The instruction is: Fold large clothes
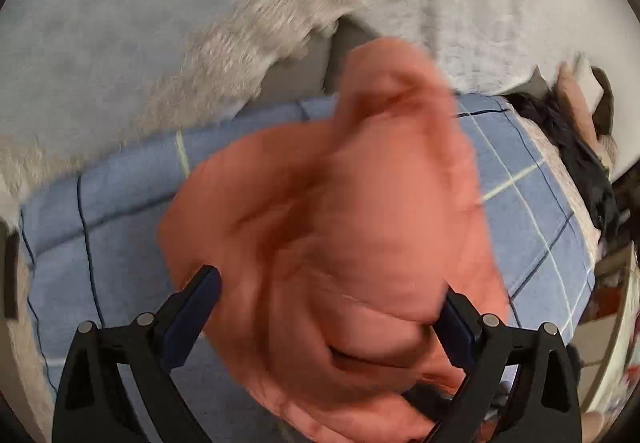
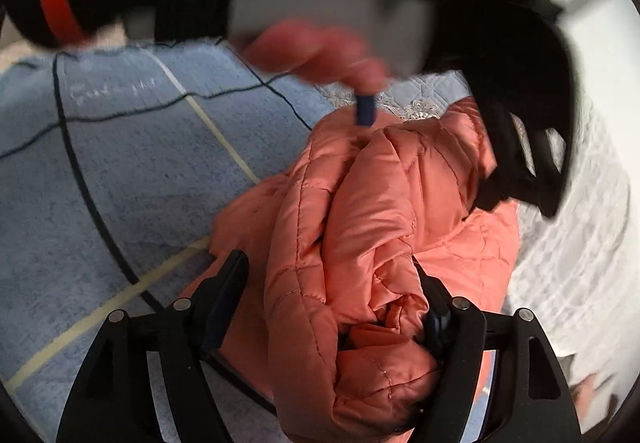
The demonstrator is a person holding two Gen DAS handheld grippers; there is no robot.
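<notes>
The salmon-pink quilted jacket [image 2: 372, 227] lies bunched on the blue checked bedspread [image 2: 132, 171], its padded folds heaped on one another. The right hand-held gripper [image 2: 332, 307] stands spread apart over the jacket's near end, a fold between its jaws with neither pad pressing it. The left hand-held gripper [image 1: 328, 307] is likewise apart, blurred jacket cloth between its fingers. Beyond the bedspread lies a shaggy beige rug [image 1: 248, 43]

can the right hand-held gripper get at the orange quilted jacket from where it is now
Probably yes: the right hand-held gripper stands open with the orange quilted jacket bunched between its fingers, nothing in between.
</notes>
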